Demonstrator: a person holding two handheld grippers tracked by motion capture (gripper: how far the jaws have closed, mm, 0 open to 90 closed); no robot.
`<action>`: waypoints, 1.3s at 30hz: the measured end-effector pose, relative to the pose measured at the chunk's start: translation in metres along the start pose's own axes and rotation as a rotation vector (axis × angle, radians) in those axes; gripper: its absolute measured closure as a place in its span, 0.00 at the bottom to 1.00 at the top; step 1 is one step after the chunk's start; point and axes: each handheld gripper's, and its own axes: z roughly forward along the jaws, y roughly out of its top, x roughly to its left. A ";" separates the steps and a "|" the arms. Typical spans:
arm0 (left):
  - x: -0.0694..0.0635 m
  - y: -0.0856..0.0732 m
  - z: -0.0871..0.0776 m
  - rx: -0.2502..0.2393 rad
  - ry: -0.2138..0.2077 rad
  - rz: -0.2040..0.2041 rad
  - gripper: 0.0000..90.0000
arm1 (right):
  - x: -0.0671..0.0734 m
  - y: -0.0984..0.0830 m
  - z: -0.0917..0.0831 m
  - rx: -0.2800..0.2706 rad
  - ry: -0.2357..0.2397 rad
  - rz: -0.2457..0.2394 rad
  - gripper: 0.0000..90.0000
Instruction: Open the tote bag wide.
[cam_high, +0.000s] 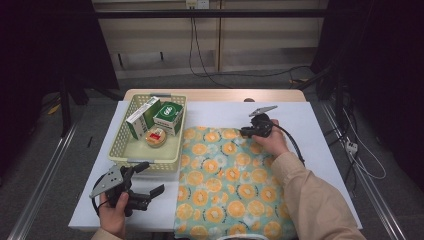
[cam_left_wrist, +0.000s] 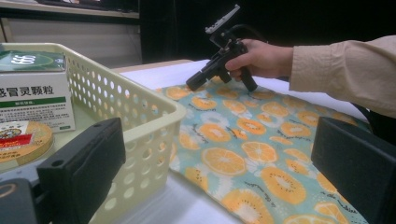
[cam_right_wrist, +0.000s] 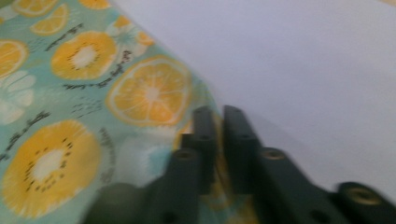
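One cloth (cam_high: 227, 185), lengthwise toward person

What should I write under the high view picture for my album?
Right gripper pinches the far edge of the orange-print cloth; left gripper waits open beside a basket.

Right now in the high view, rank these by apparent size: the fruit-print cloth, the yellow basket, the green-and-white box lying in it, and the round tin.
1. Fruit-print cloth, largest by far.
2. Yellow basket.
3. Green-and-white box, long and narrow.
4. Round tin, smallest.
All lie at a similar distance from the camera, so the order seems safe.
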 end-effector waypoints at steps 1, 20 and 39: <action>0.000 0.000 0.000 0.002 0.001 0.000 0.03 | 0.001 0.000 0.000 -0.001 0.003 -0.007 1.00; -0.005 0.004 -0.004 0.001 0.000 0.006 0.03 | -0.043 0.045 -0.011 -0.108 -0.098 0.109 1.00; -0.006 0.004 0.002 0.011 -0.029 -0.011 0.03 | -0.079 0.062 -0.028 -0.177 -0.222 0.181 0.41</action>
